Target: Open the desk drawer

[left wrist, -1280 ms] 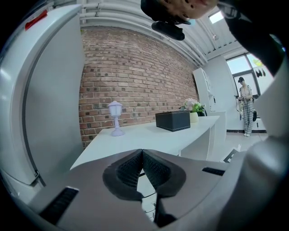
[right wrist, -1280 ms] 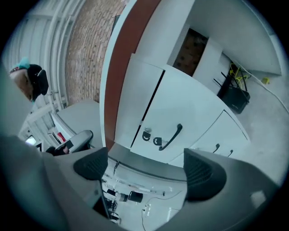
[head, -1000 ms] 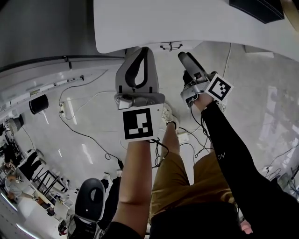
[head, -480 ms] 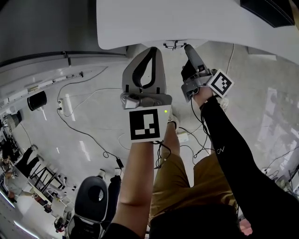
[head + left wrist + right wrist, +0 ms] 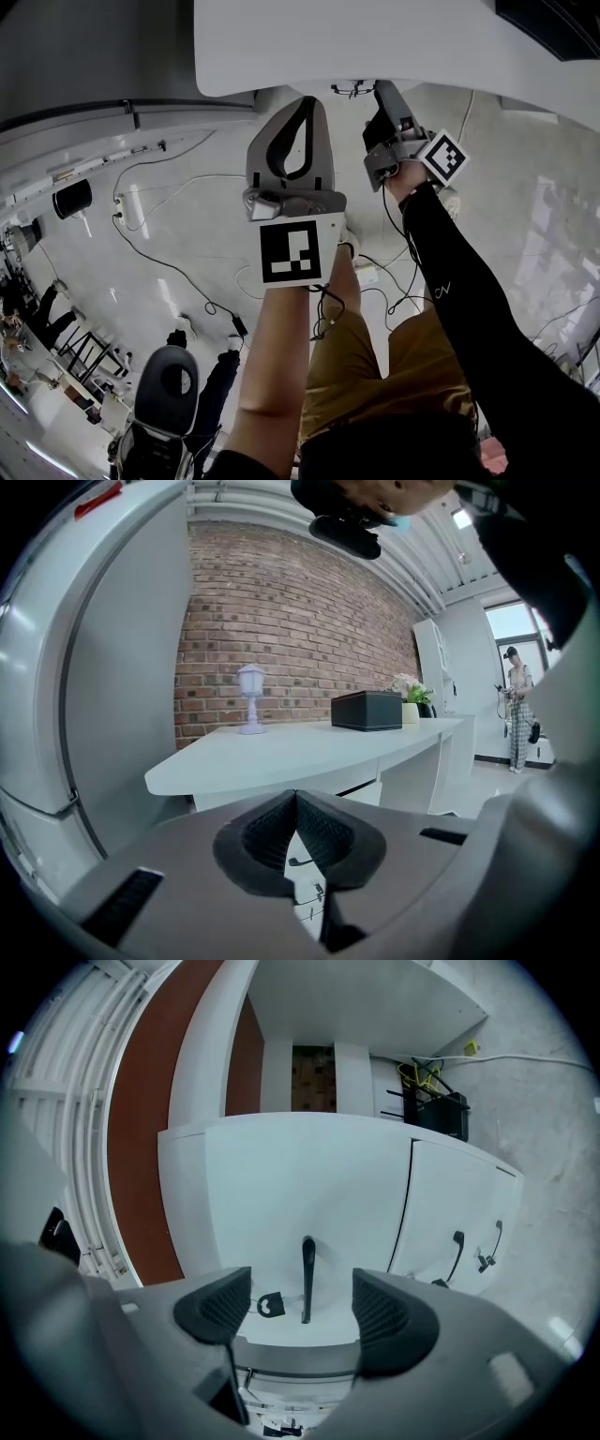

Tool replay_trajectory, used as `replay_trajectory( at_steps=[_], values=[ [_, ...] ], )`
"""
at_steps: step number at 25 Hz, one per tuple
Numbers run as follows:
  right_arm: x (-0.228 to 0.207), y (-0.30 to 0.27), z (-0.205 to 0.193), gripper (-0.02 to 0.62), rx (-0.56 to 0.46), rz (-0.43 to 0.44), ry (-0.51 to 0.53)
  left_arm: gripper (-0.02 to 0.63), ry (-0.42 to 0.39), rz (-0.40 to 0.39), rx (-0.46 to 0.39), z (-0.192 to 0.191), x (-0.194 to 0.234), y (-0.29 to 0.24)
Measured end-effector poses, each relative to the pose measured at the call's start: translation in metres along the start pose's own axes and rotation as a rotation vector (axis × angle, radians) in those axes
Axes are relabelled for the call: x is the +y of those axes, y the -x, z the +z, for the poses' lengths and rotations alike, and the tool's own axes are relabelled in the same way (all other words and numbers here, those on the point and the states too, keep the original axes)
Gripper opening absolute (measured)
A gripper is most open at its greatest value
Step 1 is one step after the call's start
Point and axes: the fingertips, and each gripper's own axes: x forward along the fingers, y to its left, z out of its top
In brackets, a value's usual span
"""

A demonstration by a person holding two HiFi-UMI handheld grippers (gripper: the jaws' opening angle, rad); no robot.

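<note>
As its jaws close, gripping nothing yet, the right hand-held gripper (image 5: 384,94) faces the drawer handle (image 5: 307,1279), lengthwise along their gap.

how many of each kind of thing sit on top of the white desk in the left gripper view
lamp: 1
black box: 1
potted plant: 1
total: 3

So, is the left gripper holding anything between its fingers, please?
No, the left gripper has its fingers pressed together with nothing between them.
</note>
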Motion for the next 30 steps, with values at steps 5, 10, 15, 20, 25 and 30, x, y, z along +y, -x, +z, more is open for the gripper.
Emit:
replay_trajectory(
  at_steps=[5, 10, 15, 20, 25, 30],
  values=[
    [-0.003, -0.015, 0.0, 0.33, -0.004, -0.006, 0.002, 0.009, 0.013, -0.001, 0.011, -0.003, 0.009, -0.005],
    [-0.005, -0.015, 0.002, 0.27, 0.001, -0.007, 0.014, 0.009, 0.027, -0.002, 0.013, -0.008, 0.004, -0.001],
    [-0.009, -0.017, 0.002, 0.268, -0.006, -0.013, 0.001, 0.009, 0.025, 0.002, 0.023, -0.011, 0.005, 0.0],
    [-0.008, -0.02, 0.004, 0.216, -0.018, -0.014, 0.002, 0.009, 0.016, 0.005, 0.028, -0.014, 0.005, 0.004],
    [0.0, -0.021, 0.003, 0.111, -0.015, 0.019, 0.006, 0.009, 0.02, 0.007, 0.031, -0.017, 0.004, 0.006],
    [-0.001, -0.02, 0.004, 0.037, -0.035, 0.024, -0.015, 0.009, 0.022, 0.009, 0.031, -0.017, 0.002, 0.008]
  ],
)
